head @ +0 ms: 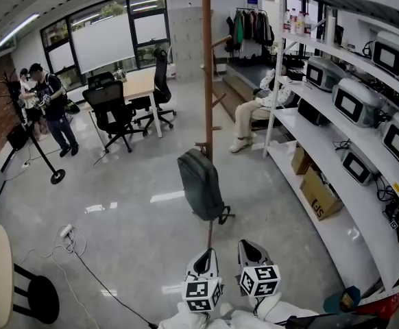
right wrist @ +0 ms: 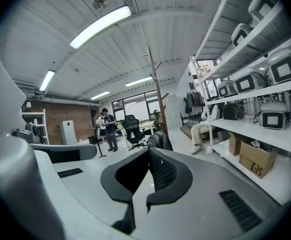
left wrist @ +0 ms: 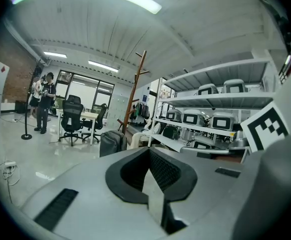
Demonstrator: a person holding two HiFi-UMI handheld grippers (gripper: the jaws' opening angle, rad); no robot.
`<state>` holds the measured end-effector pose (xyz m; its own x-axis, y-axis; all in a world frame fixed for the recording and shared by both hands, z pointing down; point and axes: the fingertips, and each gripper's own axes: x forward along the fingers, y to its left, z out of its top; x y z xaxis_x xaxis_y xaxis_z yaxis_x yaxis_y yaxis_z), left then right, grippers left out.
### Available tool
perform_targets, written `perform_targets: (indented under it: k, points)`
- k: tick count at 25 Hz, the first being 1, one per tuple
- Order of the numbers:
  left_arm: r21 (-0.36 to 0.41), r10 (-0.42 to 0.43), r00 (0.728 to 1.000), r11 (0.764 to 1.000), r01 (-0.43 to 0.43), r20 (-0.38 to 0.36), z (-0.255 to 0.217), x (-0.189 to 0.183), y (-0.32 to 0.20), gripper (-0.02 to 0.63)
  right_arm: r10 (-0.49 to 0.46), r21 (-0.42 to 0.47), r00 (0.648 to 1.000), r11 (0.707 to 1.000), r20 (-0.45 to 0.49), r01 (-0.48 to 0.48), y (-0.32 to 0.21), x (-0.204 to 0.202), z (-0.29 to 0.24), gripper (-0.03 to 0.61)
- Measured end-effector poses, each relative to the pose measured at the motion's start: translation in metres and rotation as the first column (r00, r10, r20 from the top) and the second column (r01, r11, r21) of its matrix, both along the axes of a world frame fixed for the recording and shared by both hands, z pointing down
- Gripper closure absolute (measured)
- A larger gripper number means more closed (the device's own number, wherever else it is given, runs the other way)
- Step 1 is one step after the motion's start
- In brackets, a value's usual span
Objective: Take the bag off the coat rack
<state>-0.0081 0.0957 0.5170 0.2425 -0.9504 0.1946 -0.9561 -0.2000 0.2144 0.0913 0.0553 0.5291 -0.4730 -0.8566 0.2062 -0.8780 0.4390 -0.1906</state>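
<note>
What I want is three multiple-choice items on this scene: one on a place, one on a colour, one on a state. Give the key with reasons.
1. Where is the bag? A. On a shelf. B. Low on the coat rack. C. On a desk.
2. What colour is the coat rack's pole? A. White. B. Blue. C. Brown.
3. How do the left gripper and right gripper stand? A. Both shut, empty. B. Both wide open. C. Both shut on the bag.
Key: 1 B, it hangs low on the pole; 2 C, bare wood shows; 3 A, each gripper view shows jaws together with nothing between.
</note>
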Motion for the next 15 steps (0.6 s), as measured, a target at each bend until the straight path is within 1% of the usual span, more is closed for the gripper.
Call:
perform_targets:
  k: [3,8,12,15]
  points:
    - [-0.01,-0.005,1.0,1.0,0.005,-0.006,0.002,0.003,-0.02,0.612,-0.019,-0.005,1.0,1.0,0.002,0.019,-0.019,0.001,0.002,0.566]
    - [-0.003,-0.012,1.0,1.0,0.012,-0.002,0.004,0.012,-0.053,0.612,-0.044,-0.008,0.999,0.999,0.007,0.044,-0.051,0.004,0.006,0.568]
    - [-0.014,-0.018,1.0,1.0,0.018,-0.007,0.01,0.015,-0.071,0.612,-0.059,-0.012,0.998,0.998,-0.003,0.059,-0.07,0.006,0.011,0.566]
    - [-0.032,-0.012,1.0,0.999,0.012,-0.002,0.016,0.017,-0.079,0.612,-0.057,-0.036,0.998,0.998,0.0,0.057,-0.078,0.008,0.019,0.568]
